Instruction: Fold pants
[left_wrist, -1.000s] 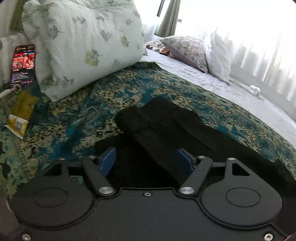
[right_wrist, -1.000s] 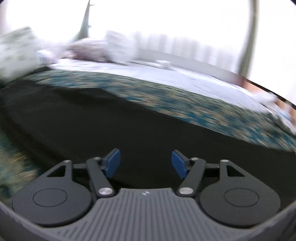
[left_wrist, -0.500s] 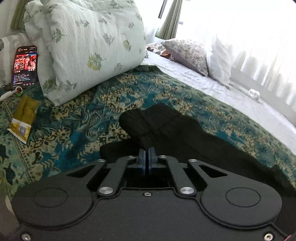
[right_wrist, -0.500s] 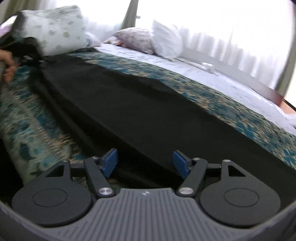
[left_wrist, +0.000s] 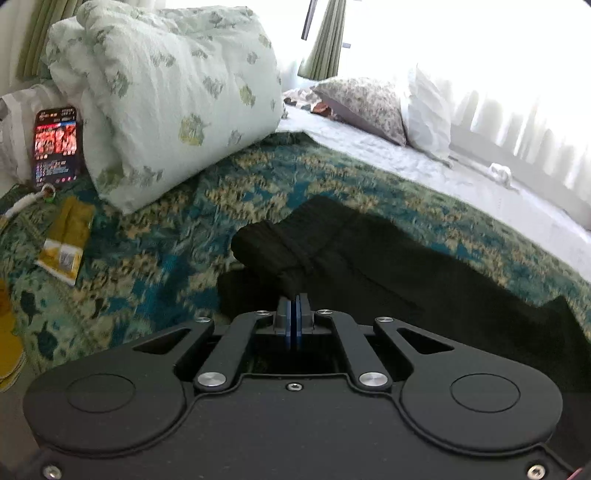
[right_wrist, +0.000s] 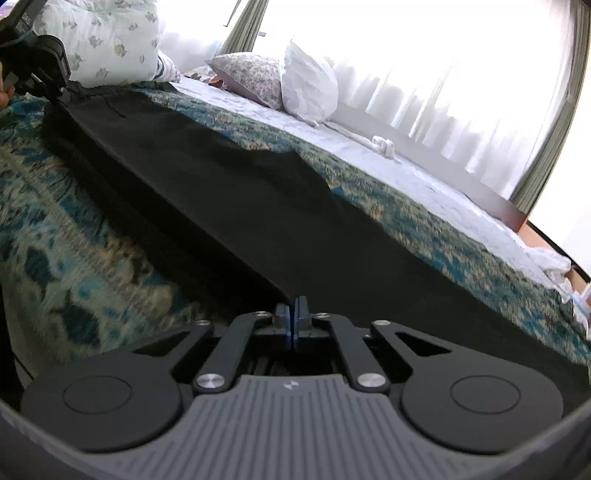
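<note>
Now both grippers are pinching the black pants (right_wrist: 229, 192) lying stretched across the patterned bedspread (left_wrist: 155, 258), the left gripper (left_wrist: 294, 295) clamping a bunched end, the right gripper (right_wrist: 294, 300) a flat edge.

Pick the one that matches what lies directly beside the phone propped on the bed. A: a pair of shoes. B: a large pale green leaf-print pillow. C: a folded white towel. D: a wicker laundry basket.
B: in the left wrist view the phone leans upright next to the large pale green leaf-print pillow, on the patterned bedspread.
</note>
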